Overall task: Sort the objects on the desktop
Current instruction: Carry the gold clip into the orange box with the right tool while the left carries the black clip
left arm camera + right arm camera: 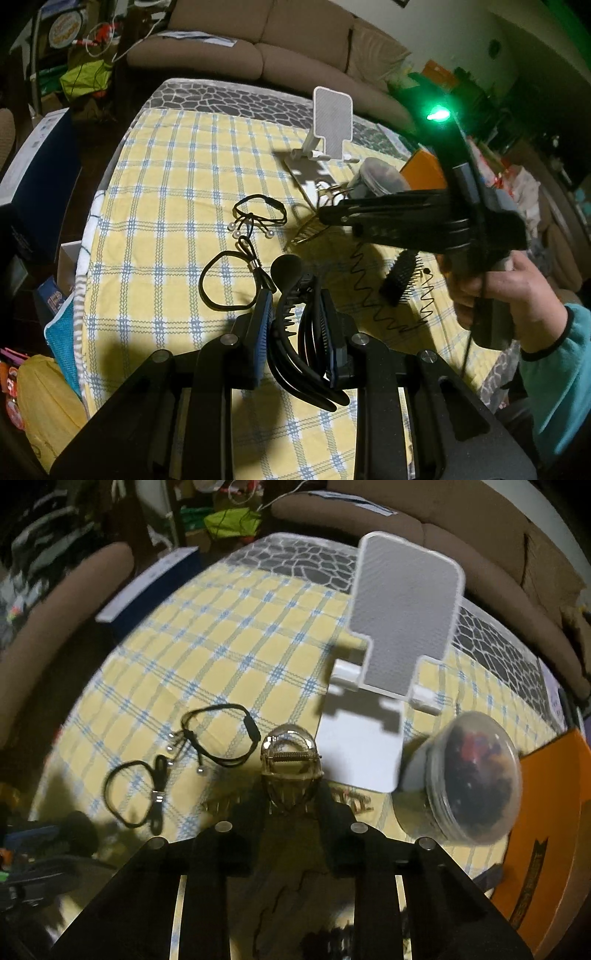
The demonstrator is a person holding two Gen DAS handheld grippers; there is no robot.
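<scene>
My left gripper [297, 295] is shut on a black hair claw clip [291, 321] and holds it above the yellow checked tablecloth [177, 177]. My right gripper [291, 794] is shut on a gold, clear hair claw clip [290, 764], lifted above the cloth; it also shows in the left wrist view [325, 218]. Black hair ties with pearl beads [255, 221] lie in the middle of the cloth, also seen from the right wrist [207, 734]. A black hairbrush [400, 277] and black spiral hair ties [373, 295] lie under the right gripper.
A white phone stand [391, 657] stands at the back of the table. A clear round jar [469, 782] lies on its side next to an orange box [546, 827]. A brown sofa [266, 44] is behind the table. Boxes and bags crowd the left floor.
</scene>
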